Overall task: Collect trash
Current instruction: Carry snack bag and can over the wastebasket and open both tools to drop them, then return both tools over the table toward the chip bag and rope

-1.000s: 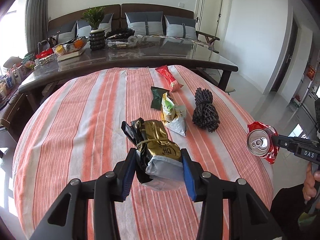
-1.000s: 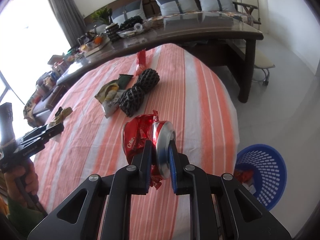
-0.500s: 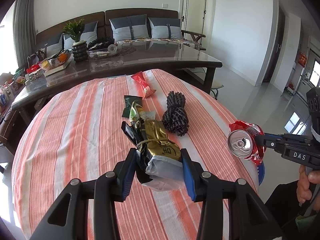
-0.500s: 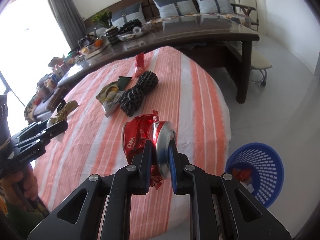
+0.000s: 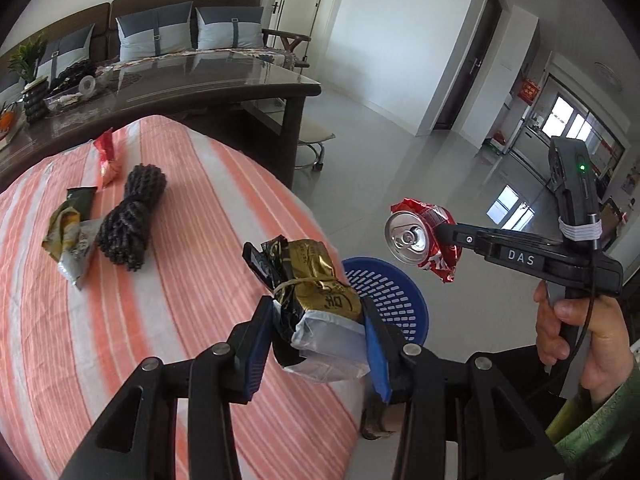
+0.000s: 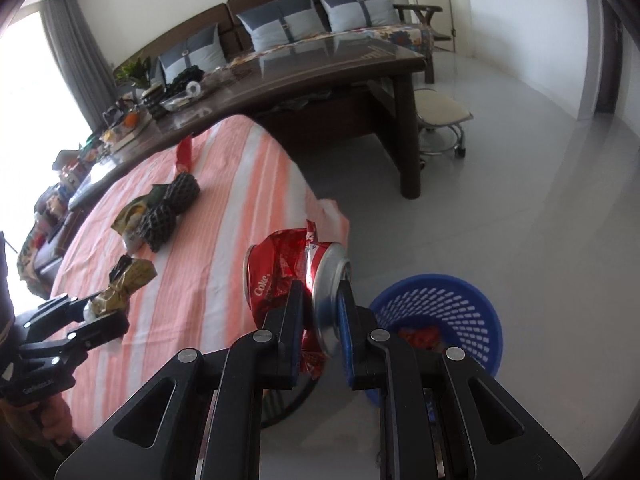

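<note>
The crushed red can (image 6: 296,280) sat pinched flat between the jaws of the right gripper (image 6: 320,320), held out in the air past the table edge, w/ the blue basket (image 6: 476,300) on the floor just beyond & below it. In the left-wrist view the same can (image 5: 420,236) hung beside and above the basket (image 5: 384,284), not yet over its mouth, as far as I could judge.

The gold wrapper bundle (image 5: 320,300) was clamped in the left gripper (image 5: 320,344), jaws narrow around its pale end, lifted clear of the striped tablecloth (image 5: 180,240) and near the table's edge, on the basket side.

What changed: a sec before, both grippers were over the middle of the table and the basket was barely in the left view. Now both had swung across toward the floor side, so the basket showed between wrapper and can. Grip on each looked the same as before, nothing slipped.

Meaning for the job: two pieces were in transit at once, drop-off was prob. next, can first since it was closer. Some red scrap (image 6: 416,334) already lay in the basket.

Left behind on the cloth: a red packet (image 5: 108,156), a green-yellow snack bag (image 5: 68,232) and a black mesh bundle (image 5: 132,216) touching it. The dark long table (image 5: 160,92) and the sofa cushions (image 5: 156,32) stood further back.
</note>
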Demonstrator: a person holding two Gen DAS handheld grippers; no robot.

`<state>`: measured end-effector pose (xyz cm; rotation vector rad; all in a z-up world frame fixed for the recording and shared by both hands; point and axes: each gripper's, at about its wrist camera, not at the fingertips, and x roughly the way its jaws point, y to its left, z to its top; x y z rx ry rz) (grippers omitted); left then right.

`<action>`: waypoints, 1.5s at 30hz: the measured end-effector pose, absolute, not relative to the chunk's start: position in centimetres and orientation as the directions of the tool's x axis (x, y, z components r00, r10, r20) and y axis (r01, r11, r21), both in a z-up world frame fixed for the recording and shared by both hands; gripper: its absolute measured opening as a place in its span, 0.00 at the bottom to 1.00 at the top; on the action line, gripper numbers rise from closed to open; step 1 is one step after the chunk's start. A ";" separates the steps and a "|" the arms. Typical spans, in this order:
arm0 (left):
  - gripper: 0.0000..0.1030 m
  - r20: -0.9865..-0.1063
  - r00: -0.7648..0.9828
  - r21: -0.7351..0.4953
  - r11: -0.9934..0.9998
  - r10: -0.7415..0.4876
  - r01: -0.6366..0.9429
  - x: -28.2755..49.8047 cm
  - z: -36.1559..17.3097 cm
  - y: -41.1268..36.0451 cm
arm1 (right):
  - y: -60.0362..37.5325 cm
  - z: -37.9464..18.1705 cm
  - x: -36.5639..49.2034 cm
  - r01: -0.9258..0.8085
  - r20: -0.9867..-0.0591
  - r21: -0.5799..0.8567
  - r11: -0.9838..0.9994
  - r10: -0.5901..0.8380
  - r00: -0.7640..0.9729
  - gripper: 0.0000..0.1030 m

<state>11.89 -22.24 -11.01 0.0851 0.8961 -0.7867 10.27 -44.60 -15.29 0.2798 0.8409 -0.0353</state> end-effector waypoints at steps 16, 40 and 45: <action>0.43 -0.783 0.128 -0.337 0.587 -0.609 0.736 13.2 -19.1 -39.3 | -58.6 -23.4 10.4 0.388 -0.863 0.275 0.880 0.048 0.504 0.15; 0.73 -0.735 0.325 -0.235 0.673 -0.595 0.701 11.9 -14.5 -31.7 | -58.9 -17.8 8.5 0.379 -0.694 0.189 0.906 -0.150 0.704 0.56; 0.73 -0.750 0.429 -0.164 0.769 -0.504 0.617 11.0 -14.9 -22.9 | -52.9 -16.9 9.8 0.278 -0.664 0.103 0.955 -0.142 0.734 0.62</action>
